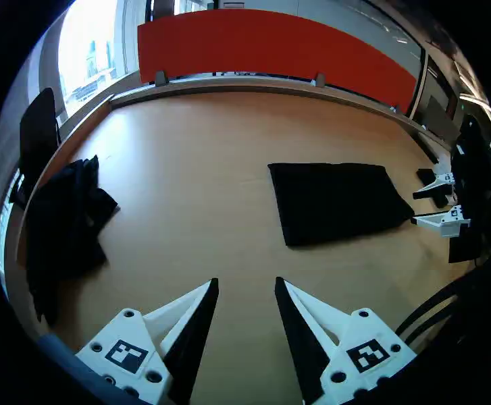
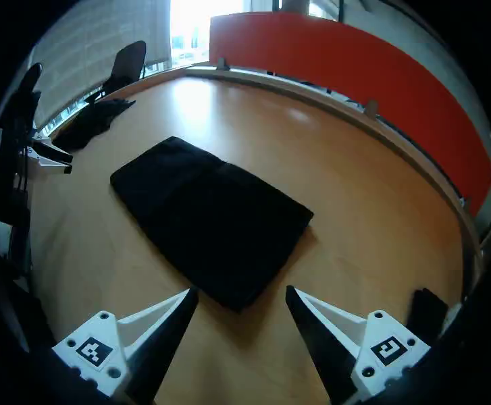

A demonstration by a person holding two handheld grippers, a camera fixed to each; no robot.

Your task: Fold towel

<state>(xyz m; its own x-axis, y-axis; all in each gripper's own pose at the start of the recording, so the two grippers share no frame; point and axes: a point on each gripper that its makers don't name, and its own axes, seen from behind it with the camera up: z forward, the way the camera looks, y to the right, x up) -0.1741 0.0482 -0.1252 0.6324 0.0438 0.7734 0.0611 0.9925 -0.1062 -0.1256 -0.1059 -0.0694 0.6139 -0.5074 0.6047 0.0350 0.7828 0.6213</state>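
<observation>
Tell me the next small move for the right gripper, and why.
Probably lower the right gripper onto the near corner of the black towel and pinch it. The jaws stand open and empty, with that corner in line between them, and the towel lies flat on the table, so a grip seems to come before any fold.

Black towel (image 2: 208,216) flat on wooden table (image 2: 367,202), tongs (image 2: 242,290) parted, empty

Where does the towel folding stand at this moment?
Looks done: one black towel lies flat on the table as a neat folded rectangle. In hand: nothing; the left gripper and right gripper are both open and empty, off the cloth. Left: a crumpled black cloth pile near the table's edge looks unfolded, possibly next.
</observation>
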